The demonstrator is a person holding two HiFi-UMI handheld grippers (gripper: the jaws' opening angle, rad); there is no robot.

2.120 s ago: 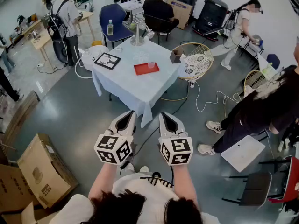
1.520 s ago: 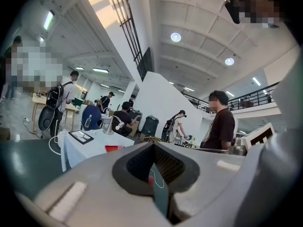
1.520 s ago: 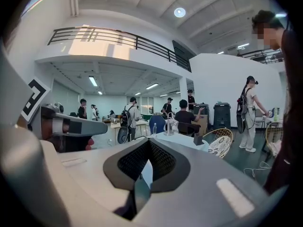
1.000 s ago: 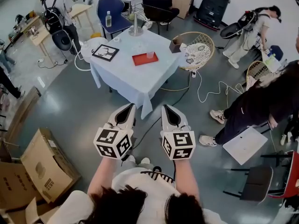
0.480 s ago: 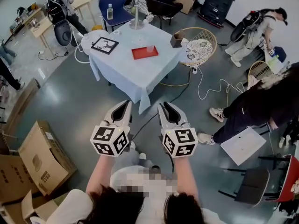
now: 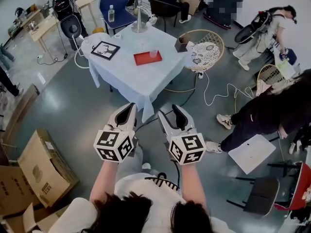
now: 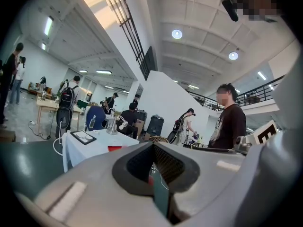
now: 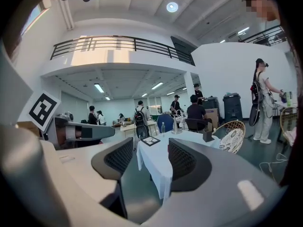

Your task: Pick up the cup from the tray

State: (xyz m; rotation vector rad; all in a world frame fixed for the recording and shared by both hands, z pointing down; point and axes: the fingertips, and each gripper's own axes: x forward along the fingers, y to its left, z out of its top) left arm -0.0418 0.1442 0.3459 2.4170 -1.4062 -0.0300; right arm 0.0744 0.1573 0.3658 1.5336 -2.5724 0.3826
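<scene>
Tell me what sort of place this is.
Probably a large open workshop or lab hall: cardboard boxes on a bare floor, a cloth-covered table standing in the open, and a railed mezzanine overhead.

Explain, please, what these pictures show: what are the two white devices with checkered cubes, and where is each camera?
There is no robot: a person holds a tool with a two-jaw claw in each hand. One picture comes from a camera on the person's head, looking down; the other two from cameras riding on each claw. The left claw is shut and empty. The right claw has just been opening, with nothing between its jaws. Ahead stands a table with a white cloth; on it are a red tray carrying a clear cup, and a framed picture. Nothing is held yet.
</scene>
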